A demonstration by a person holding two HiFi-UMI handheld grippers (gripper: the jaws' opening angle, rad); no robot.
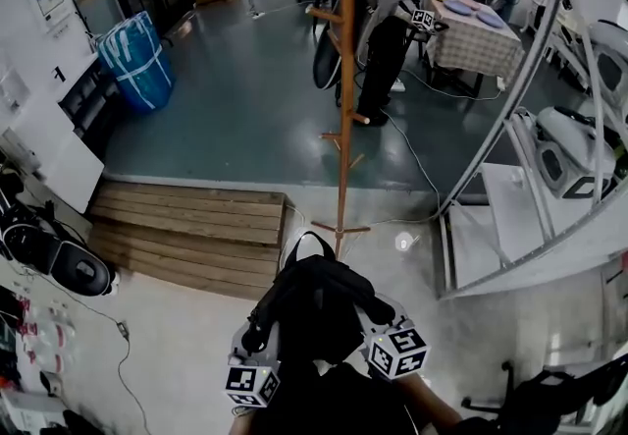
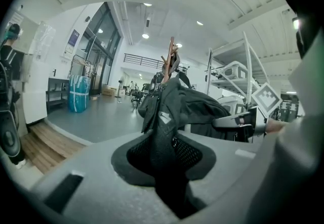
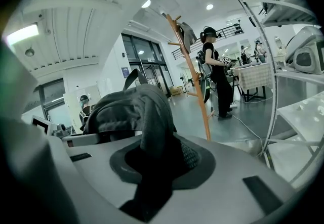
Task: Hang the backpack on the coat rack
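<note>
— What takes up most of our view?

— The floor (image 1: 235, 99), dark and glossy on the far side and pale nearer to us. On the left a low wooden platform (image 1: 186, 227) lies where the two meet.

— And the coat rack?

— We see the coat rack (image 1: 344, 80) standing upright right of the platform. It is a slim wooden pole with short pegs, and its feet rest on the pale floor. A person (image 1: 388, 26) stands just beyond it. Far right of them is a table (image 1: 481, 50) with a checked cloth. A blue bundle (image 1: 137, 60) sits far left.

— Where is the backpack?

— We have the black backpack (image 1: 314, 315) near us at the bottom centre, on the near side of the rack's feet and apart from the pole. It is held up between the two tools. Its carry loop (image 1: 306, 244) stands up at the far end, towards the rack.

— What are the tongs doing?

— We see the left tongs (image 2: 166, 162) pinching a dark mesh strap (image 2: 163, 132) of the backpack, which runs straight down between them. The right tongs (image 3: 152, 167) are pinching another fold of its fabric (image 3: 152, 117), draped over from above. Neither pair is spread free.

— Anything smaller?

— We can make out the two marker cubes, the left one (image 1: 252, 385) and the right one (image 1: 399, 350), flanking the bag.
</note>
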